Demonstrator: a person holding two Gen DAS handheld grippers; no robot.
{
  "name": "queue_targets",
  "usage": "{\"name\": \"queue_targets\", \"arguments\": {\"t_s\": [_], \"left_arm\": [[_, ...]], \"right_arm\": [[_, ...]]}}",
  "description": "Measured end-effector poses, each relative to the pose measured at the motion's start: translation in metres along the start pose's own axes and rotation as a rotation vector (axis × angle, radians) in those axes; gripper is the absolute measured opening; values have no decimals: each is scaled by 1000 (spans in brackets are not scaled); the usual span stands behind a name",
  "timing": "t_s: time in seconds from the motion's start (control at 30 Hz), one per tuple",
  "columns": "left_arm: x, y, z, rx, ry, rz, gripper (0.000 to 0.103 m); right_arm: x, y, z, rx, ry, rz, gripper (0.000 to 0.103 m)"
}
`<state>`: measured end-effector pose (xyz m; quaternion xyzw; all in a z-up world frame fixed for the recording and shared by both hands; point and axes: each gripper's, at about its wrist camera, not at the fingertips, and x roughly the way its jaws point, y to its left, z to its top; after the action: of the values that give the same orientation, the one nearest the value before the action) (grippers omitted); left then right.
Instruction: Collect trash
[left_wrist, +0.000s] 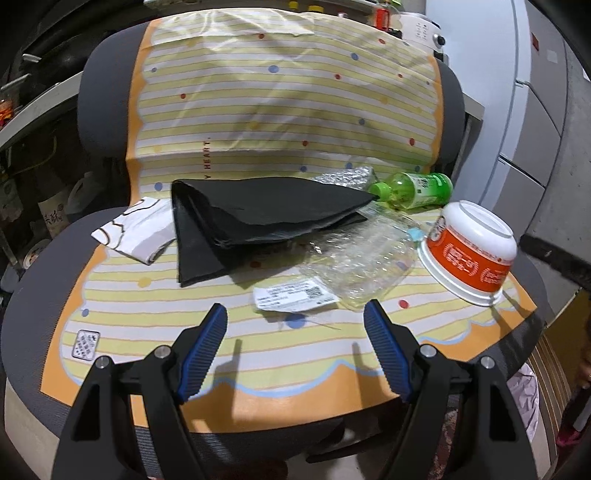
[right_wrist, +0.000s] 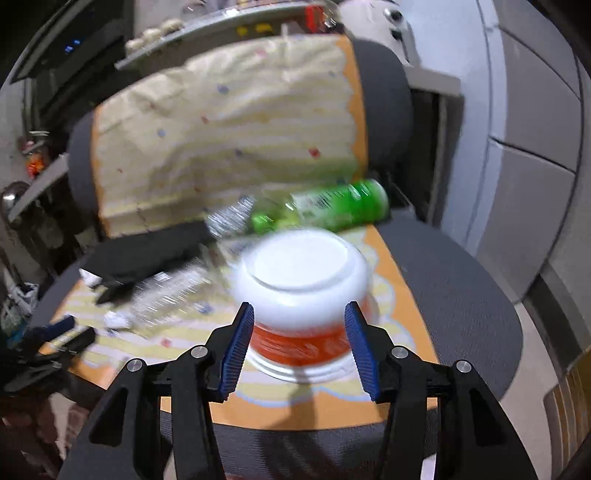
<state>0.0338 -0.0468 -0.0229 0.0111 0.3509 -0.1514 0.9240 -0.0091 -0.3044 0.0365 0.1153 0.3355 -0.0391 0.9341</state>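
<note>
Several pieces of trash lying on the striped cover (left_wrist: 280, 110) of a grey chair (left_wrist: 44, 266). Sitting upside down at the right front of the seat: a white and orange noodle cup (right_wrist: 303, 295), its base up, framed between the spread blue pads (right_wrist: 238, 347) of the right gripper (right_wrist: 299, 345), which are flanking its orange band without clearly touching it; blur leaving contact uncertain. Lying on its side just beyond the cup, near the backrest: a green bottle (left_wrist: 415, 190). Spreading left of the cup: a crushed clear plastic bottle (left_wrist: 365, 258), with a white printed label slip (left_wrist: 291, 297) at its near edge. Resting farther left, partly over the clear plastic: a folded black bag (left_wrist: 258, 218), and beside that a crumpled white wrapper (left_wrist: 136, 229) at the seat's left side. Hovering released and empty over the near edge of the seat: the left gripper (left_wrist: 295, 347), fingers wide apart, label slip lying just beyond and between them.
</note>
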Motion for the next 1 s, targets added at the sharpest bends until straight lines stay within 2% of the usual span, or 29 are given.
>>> {"name": "queue_targets", "arguments": {"t_s": [0.2, 0.4, 0.53, 0.63, 0.7, 0.8, 0.9, 1.0], "left_arm": [[-8, 33, 13, -53, -34, 37, 74], [-2, 68, 45, -131, -67, 35, 74], [22, 89, 63, -216, -35, 4, 75], [38, 93, 71, -243, -24, -16, 85], [49, 93, 73, -245, -6, -5, 85], [75, 97, 67, -252, 85, 44, 84], [93, 102, 55, -296, 164, 10, 82], [102, 89, 49, -213, 184, 59, 79]], "right_arm": [[5, 51, 12, -87, -19, 110, 53], [19, 72, 15, -95, -6, 146, 53], [30, 86, 14, -125, 5, 153, 53], [39, 93, 14, -140, 15, 154, 53], [45, 94, 13, -141, 25, 159, 53], [53, 94, 10, -134, 42, 161, 53], [58, 92, 7, -134, 56, 164, 53], [64, 91, 4, -132, 70, 166, 53]]}}
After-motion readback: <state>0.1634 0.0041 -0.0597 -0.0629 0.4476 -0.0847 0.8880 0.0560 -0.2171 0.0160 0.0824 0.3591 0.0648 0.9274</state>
